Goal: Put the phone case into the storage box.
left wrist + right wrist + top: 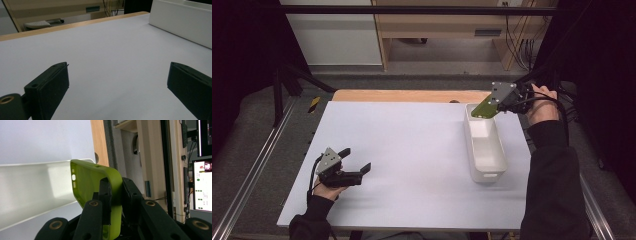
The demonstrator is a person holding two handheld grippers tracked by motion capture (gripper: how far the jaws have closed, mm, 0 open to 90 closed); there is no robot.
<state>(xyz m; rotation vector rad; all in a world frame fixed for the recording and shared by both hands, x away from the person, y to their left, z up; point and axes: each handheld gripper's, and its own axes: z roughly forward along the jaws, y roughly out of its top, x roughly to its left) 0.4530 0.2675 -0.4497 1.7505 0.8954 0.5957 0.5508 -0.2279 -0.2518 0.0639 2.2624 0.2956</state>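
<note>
Green phone case (93, 185) hangs over the far end of the white bin (484, 150), its edge clamped between the right gripper's (493, 106) jaws. Well left of the bin, the left gripper (357, 161) rests on the table (412, 150), jaws spread wide, holding nothing.

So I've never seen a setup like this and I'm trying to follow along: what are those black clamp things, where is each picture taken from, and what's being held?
A person at a table holds a hand-operated two-jaw gripper in each hand. The high view looks down from above the person's side. The other two pictures come from cameras riding on the grippers, looking along their black jaws. The left gripper rests low by the near left of the table, jaws open with nothing between them. The right gripper is shut on the edge of a green phone case, held over the far end of a long white plastic bin, which looks empty.
</note>
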